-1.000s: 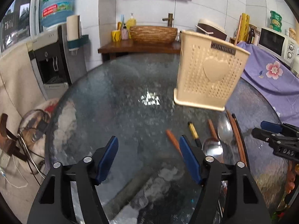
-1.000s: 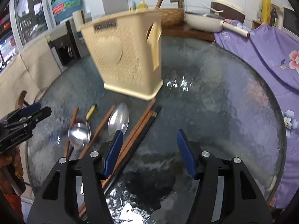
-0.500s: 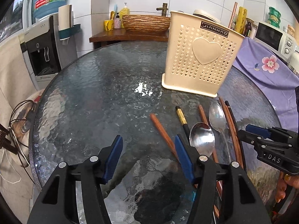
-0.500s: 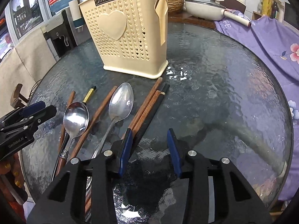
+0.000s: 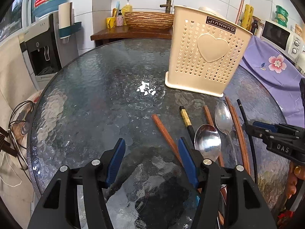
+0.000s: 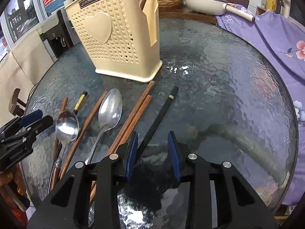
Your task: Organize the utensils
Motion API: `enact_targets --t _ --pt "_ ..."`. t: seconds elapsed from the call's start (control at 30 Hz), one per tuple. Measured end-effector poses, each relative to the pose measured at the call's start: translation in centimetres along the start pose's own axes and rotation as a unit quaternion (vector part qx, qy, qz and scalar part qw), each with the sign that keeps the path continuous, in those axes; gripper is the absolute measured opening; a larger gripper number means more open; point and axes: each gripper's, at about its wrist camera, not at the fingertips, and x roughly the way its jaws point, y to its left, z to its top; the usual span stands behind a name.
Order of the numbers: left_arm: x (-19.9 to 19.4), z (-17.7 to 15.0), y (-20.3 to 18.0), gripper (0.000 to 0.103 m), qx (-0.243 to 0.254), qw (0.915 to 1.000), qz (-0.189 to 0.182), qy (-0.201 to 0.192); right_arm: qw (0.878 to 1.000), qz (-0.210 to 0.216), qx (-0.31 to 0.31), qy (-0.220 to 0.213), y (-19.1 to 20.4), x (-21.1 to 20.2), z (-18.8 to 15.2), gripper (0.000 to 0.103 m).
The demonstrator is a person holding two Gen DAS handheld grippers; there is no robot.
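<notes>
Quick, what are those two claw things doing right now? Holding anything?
Left gripper: open, holding nothing.
Right gripper: jaws closing around the black chopstick, pads not pressing on it yet.

Both wrist cameras look steeply down along their fingers, close over the glass table (image 5: 91, 99); both views share the cream utensil holder (image 5: 205, 57) (image 6: 118, 38) and the utensils lying before it
</notes>
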Motion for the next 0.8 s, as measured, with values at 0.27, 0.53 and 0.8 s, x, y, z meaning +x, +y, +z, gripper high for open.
enact_targets --t 0.27,0.53,0.8 --pt "1.3 0.9 -0.6 0.048 0.008 0.9997 0.011 0.019 1.000 -0.014 -0.005 0.000 -0.1 1.1 1.6 0.027" --pt "2.7 1.4 -1.7 0.044 0.022 0.9989 0.018 0.037 1.000 -0.011 0.003 0.001 -0.5 1.7 2.7 0.023" --pt "4.1 3.1 -2.1 0.025 0.027 0.9985 -0.003 0.048 1.000 0.011 0.007 0.004 -0.3 2.5 3.8 0.016"
